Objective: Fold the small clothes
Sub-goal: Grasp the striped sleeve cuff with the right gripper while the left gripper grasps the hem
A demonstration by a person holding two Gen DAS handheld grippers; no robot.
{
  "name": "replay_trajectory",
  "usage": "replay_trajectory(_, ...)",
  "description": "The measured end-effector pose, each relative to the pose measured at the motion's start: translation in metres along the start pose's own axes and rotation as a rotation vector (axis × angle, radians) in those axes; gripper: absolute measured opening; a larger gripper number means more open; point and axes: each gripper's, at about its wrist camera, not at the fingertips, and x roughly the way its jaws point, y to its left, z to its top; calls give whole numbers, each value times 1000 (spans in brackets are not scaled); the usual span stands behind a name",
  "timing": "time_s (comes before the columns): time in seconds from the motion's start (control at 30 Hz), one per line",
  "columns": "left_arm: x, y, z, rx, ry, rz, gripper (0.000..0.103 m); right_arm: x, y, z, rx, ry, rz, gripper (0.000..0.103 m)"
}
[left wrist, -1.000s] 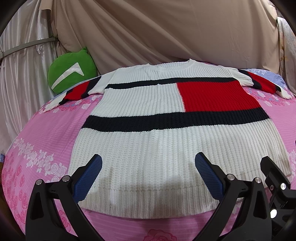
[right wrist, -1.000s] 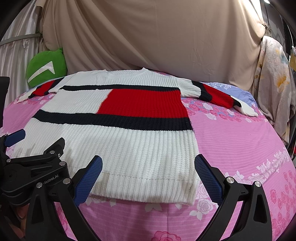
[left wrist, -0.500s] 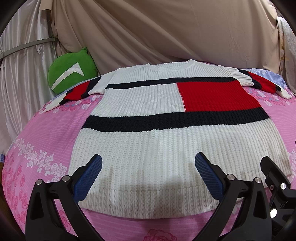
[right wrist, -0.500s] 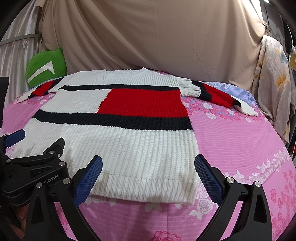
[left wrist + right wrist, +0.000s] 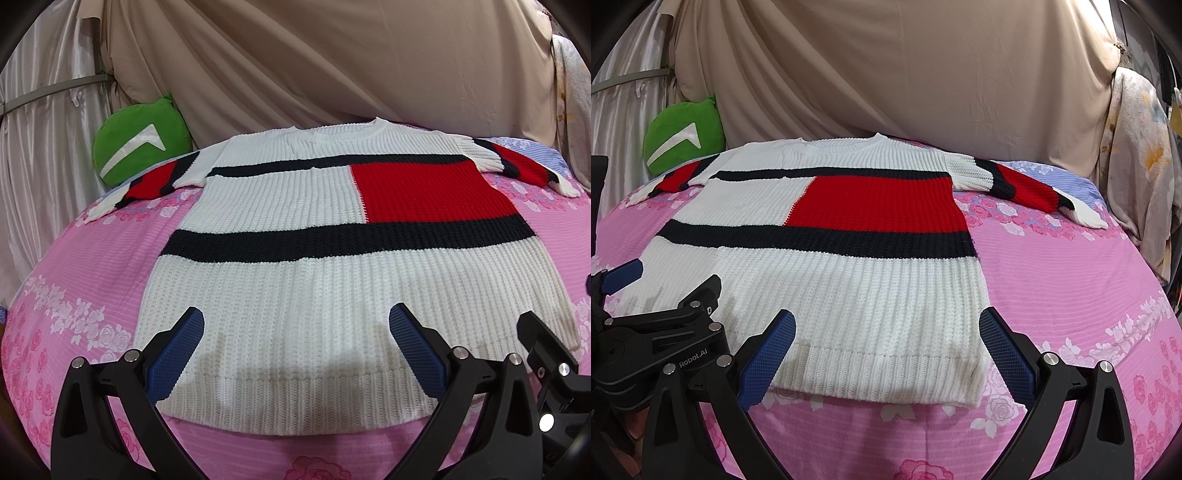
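Note:
A white knit sweater [image 5: 295, 288] with black bands and a red block lies flat, front up, on the pink bed, sleeves spread to both sides; it also shows in the right wrist view [image 5: 827, 280]. My left gripper [image 5: 295, 350] is open and empty, hovering over the sweater's hem near its middle. My right gripper [image 5: 886, 350] is open and empty over the hem's right part, its right finger past the sweater's right bottom corner [image 5: 975, 391]. The left gripper's body [image 5: 657, 332] shows at the right wrist view's left.
The pink floral bedsheet [image 5: 74, 280] covers the bed. A green cushion [image 5: 136, 140] leans at the back left by the left sleeve [image 5: 147, 184]. Beige curtains [image 5: 886, 66] hang behind. Floral fabric [image 5: 1137, 155] hangs at the right near the right sleeve [image 5: 1041, 188].

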Motion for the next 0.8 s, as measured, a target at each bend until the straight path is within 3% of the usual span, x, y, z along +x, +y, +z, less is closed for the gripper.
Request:
replay_trajectory(0.1, -3, 10, 0, -29, -6, -53, 98, 2, -29, 9, 65, 17, 93, 98)
replay_trajectory(0.2, -6, 25, 3, -8, -22, -48, 98, 12, -84, 35, 73, 5, -26, 98)
replay_trajectory(0.3, -6, 46, 16, 8, -38, -31, 98, 41, -162, 67, 150, 19, -90, 98)
replay_trajectory(0.47, 8, 90, 52, -78, -27, -78, 98, 116, -306, 101, 453, 132, -130, 98)
replay_trajectory(0.57, 23, 105, 70, -106, -35, -52, 98, 153, -373, 102, 669, 160, -114, 98)
replay_trajectory(0.67, 46, 116, 83, -123, -16, -1, 98, 174, -411, 102, 812, 139, -105, 97)
replay_trajectory(0.77, 66, 122, 91, -142, 3, 5, 98, 193, -421, 111, 860, 145, -133, 86)
replay_trajectory(0.8, 71, 122, 92, -140, 9, 5, 98, 196, -419, 117, 851, 139, -153, 77)
